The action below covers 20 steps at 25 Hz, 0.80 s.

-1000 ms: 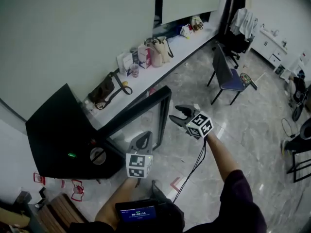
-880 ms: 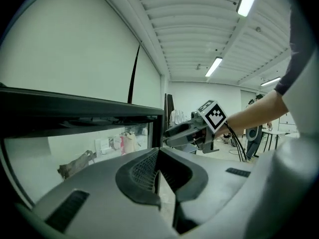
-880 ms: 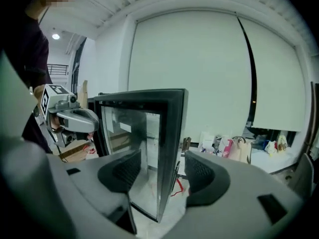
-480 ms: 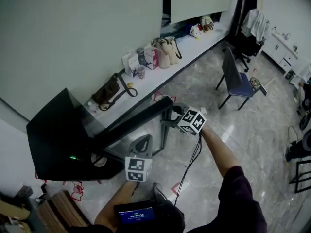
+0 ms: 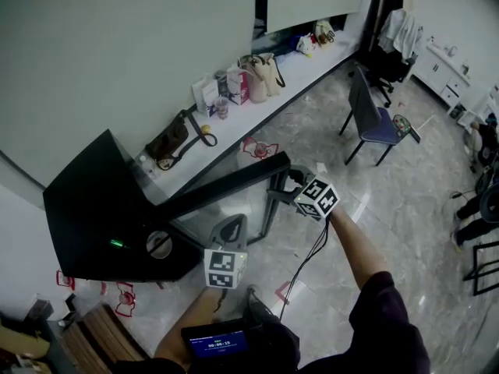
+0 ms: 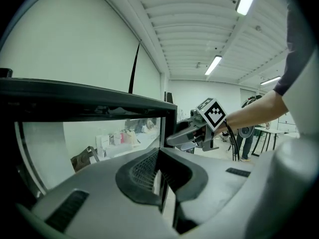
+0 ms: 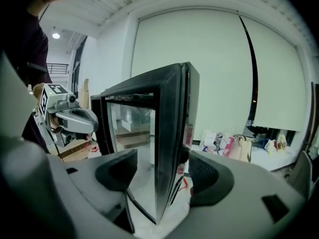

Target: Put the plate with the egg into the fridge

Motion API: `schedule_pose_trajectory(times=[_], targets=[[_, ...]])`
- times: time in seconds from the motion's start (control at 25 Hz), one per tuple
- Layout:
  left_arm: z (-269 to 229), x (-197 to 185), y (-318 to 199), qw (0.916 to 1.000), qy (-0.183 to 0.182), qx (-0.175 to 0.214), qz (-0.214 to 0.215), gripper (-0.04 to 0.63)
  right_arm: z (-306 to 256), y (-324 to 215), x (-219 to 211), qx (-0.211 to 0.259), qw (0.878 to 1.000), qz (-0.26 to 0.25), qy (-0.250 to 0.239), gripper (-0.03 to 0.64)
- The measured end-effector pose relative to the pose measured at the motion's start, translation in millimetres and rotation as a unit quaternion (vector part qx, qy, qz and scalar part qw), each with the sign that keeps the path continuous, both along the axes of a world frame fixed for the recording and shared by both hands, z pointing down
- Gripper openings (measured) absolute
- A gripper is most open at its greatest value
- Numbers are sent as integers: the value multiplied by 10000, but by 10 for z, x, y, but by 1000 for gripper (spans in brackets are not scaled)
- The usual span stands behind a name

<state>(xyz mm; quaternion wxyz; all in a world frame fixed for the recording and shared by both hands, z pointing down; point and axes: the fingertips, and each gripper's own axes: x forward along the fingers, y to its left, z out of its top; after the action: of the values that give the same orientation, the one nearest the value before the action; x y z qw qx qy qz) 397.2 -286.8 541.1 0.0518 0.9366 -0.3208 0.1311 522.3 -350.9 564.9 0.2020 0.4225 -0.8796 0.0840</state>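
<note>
- Fridge (image 5: 86,209): black cabinet at lower left of the head view. Its glass door (image 7: 169,133) is swung wide toward frame centre.
- Right gripper (image 7: 160,176): jaws spread wide, having just been opening. The door's free edge stands between the pads, which are not pressing on it.
- Left gripper (image 6: 160,178): clenched on nothing, low at centre of the head view, near the fridge front.
- Probable plate (image 5: 158,245): 1 pale round disc at the fridge's open front, lower left. I cannot make out the egg, nor whether the disc sits on a shelf.
- Handling, judged: the plate is rigid, smooth and breakable, and the egg is free to roll. Pinch the rim and keep it level.
- The door is stiff and hinged. Grip its dark frame edge, not the glass.
</note>
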Motion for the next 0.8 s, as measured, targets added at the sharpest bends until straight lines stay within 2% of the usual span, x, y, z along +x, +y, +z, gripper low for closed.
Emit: schedule_pose_trajectory(times=[0.2,0.28,0.36,0.6,0.8], targets=[[-20,-169,462,9995,81,-34,293,9,-36,604,37,68,9974,664,276,296],[-16,-278,665,9991,96,-50,412,9,-49,867,33,72,9946,965,369,219],[-11,-402,852,9986,112,-69,519,9,-60,1129,-24,53,9920,1201,391,216],[-22,-816,1430,9967,180,-73,785,9,-105,1912,-396,88,9835,1772,365,210],[46,-1090,1914,9949,203,-152,979,9,-138,2539,-890,206,9811,1909,252,199]])
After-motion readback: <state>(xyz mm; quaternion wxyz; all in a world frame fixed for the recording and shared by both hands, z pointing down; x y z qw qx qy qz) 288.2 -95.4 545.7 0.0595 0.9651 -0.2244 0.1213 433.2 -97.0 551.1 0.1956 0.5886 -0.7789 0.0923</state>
